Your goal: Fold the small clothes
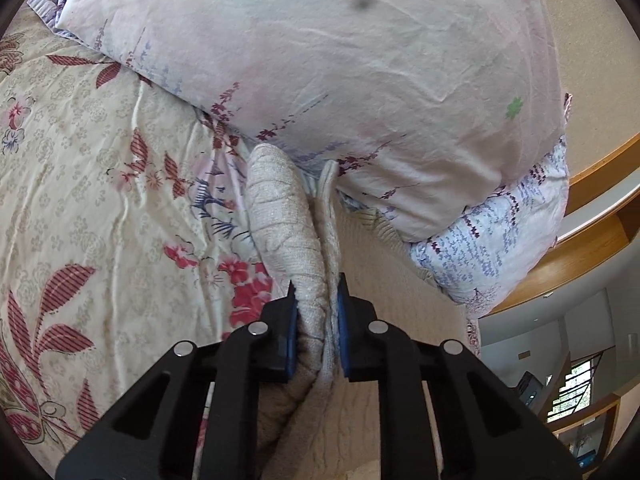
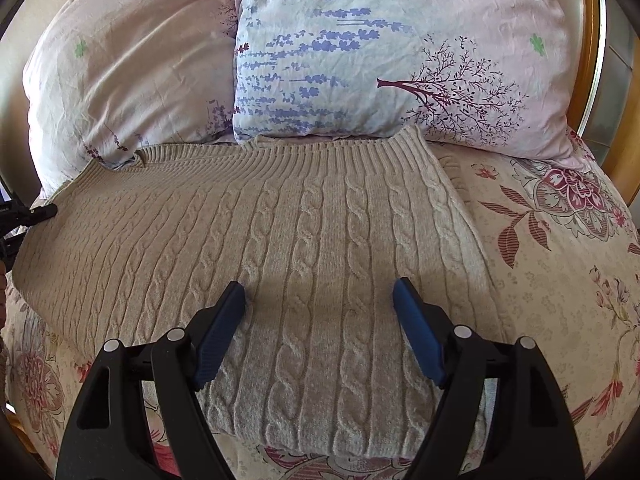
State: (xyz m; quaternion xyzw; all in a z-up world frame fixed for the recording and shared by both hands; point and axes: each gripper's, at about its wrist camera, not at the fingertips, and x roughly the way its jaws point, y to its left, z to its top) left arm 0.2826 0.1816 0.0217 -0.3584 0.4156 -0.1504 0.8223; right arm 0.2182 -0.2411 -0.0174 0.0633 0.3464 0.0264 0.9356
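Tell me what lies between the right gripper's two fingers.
In the right wrist view, only the beige cable-knit sweater lies between the open right gripper's fingers, spread on the bedspread.

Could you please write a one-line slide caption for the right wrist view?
Right gripper, jaws open, poised over a beige cable-knit sweater spread on a floral bedspread below the pillows.

Both views are lit softly by bright daylight, without glare. Faint shadows are cast on the sweater beneath the right tongs. Strong fisheye bending and dark vignetted corners are seen. A dark smudge is seen over the pillow.
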